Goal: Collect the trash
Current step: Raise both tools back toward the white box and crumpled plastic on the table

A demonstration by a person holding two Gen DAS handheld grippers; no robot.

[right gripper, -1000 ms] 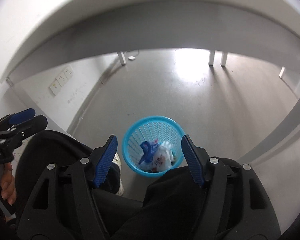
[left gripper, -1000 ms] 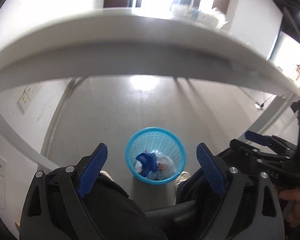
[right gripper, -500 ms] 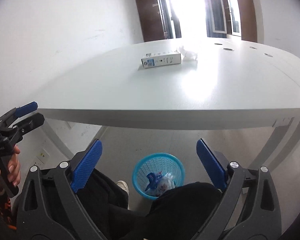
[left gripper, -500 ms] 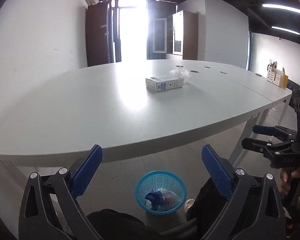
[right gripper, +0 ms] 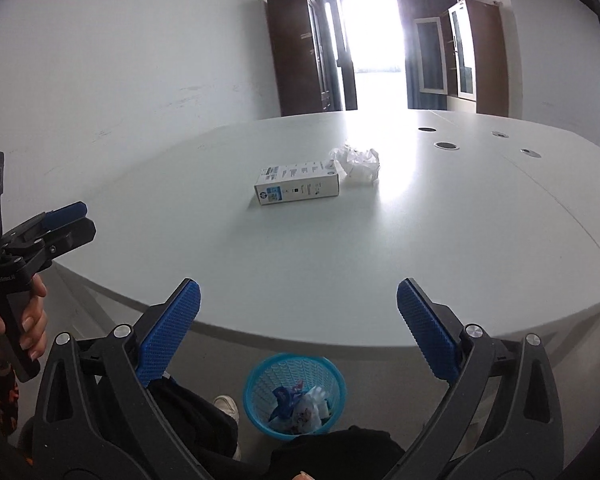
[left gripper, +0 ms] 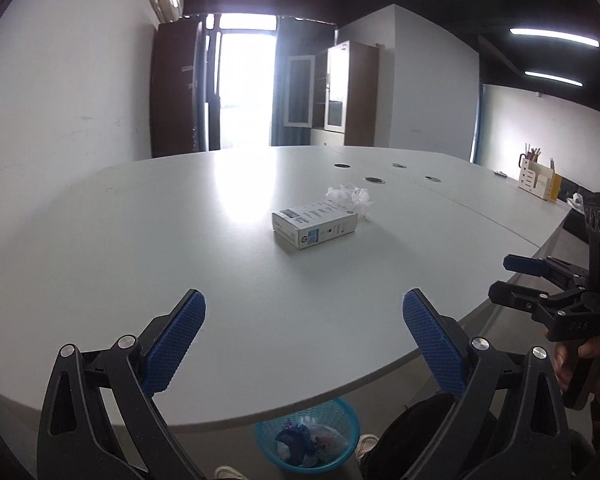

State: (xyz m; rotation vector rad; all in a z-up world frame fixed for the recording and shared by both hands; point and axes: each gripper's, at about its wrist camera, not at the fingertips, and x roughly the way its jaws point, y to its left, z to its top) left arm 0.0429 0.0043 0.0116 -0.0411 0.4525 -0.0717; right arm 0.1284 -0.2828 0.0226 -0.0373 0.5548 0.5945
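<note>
A white and blue carton (left gripper: 315, 224) (right gripper: 298, 184) lies on the white table (left gripper: 140, 240) (right gripper: 440, 240), with a crumpled white paper (left gripper: 350, 196) (right gripper: 358, 164) just behind it. Below the table's near edge stands a blue mesh bin (left gripper: 352, 416) (right gripper: 260, 380) holding wrappers. My left gripper (left gripper: 304, 300) (right gripper: 86, 218) hovers open over the near edge, with nothing in it. My right gripper (right gripper: 298, 288) (left gripper: 502, 278) is beside it, jaws opening wide, nothing between them. Both are well short of the carton.
A desk organizer (left gripper: 538, 178) with pens sits at the table's far right. Round cable holes (right gripper: 446, 145) lie beyond the paper. A person's dark trouser legs (right gripper: 196, 416) and a white shoe (right gripper: 226, 404) are next to the bin. Cabinets (left gripper: 348, 92) stand at the back.
Both grippers have risen from under the table to above its edge. The tabletop with carton and paper came into view, the bin dropped to the frame bottom, and the right jaws spread wider.
</note>
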